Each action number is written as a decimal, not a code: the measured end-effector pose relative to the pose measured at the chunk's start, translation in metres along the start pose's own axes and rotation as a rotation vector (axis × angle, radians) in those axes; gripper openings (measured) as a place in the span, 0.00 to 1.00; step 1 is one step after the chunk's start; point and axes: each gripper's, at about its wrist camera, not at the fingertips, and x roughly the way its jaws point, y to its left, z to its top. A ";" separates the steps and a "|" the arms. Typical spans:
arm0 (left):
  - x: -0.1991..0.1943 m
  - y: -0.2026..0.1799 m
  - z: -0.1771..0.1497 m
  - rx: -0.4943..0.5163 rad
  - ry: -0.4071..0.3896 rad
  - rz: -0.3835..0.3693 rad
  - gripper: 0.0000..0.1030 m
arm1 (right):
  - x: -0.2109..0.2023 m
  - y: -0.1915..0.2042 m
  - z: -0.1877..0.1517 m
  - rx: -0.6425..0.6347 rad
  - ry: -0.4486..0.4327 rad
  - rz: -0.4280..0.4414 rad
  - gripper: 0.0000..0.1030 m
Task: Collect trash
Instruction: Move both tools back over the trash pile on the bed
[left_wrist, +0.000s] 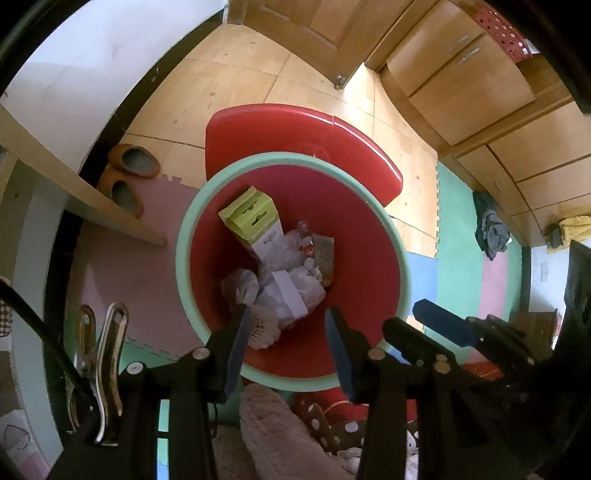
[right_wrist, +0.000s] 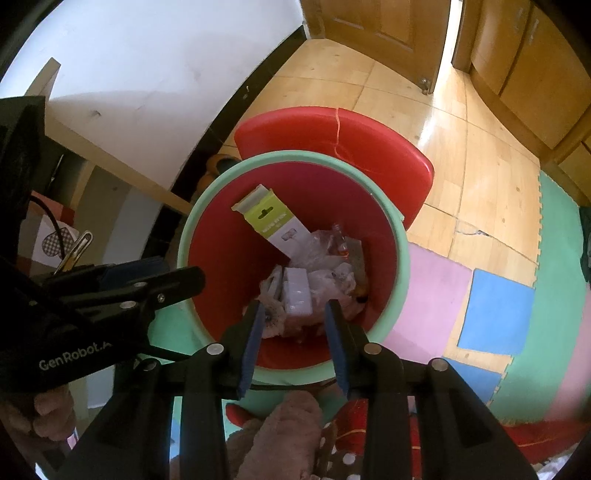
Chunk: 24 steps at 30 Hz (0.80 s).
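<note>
The left hand-held gripper (left_wrist: 286, 325) and the right hand-held gripper (right_wrist: 293, 319) hover above the red trash bin (left_wrist: 373, 266), both spread and empty. Inside the bin lie a green-and-white carton (left_wrist: 256, 221), crumpled plastic wrappers (left_wrist: 291, 291) and a small bottle (right_wrist: 339, 240).

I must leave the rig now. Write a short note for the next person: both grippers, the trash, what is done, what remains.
Left gripper: jaws open, empty, above the bin.
Right gripper: jaws open, empty, also above the bin.
Red bin with green rim: lid flipped open behind it. Inside lie a green-and-white carton, a plastic bottle, crumpled wrappers and a white net piece.
Done: this trash is in the bin.
Left: whether more trash remains, I cannot see; the lid is not yet closed.
</note>
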 end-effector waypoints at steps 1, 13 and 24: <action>-0.001 0.000 0.000 0.001 0.000 0.002 0.42 | -0.001 0.000 0.000 -0.001 -0.001 -0.001 0.34; -0.028 -0.001 -0.004 -0.024 -0.022 0.011 0.42 | -0.021 0.008 0.002 -0.018 -0.032 -0.005 0.34; -0.066 -0.008 -0.010 -0.018 -0.074 0.013 0.42 | -0.056 0.020 0.001 -0.045 -0.083 -0.001 0.34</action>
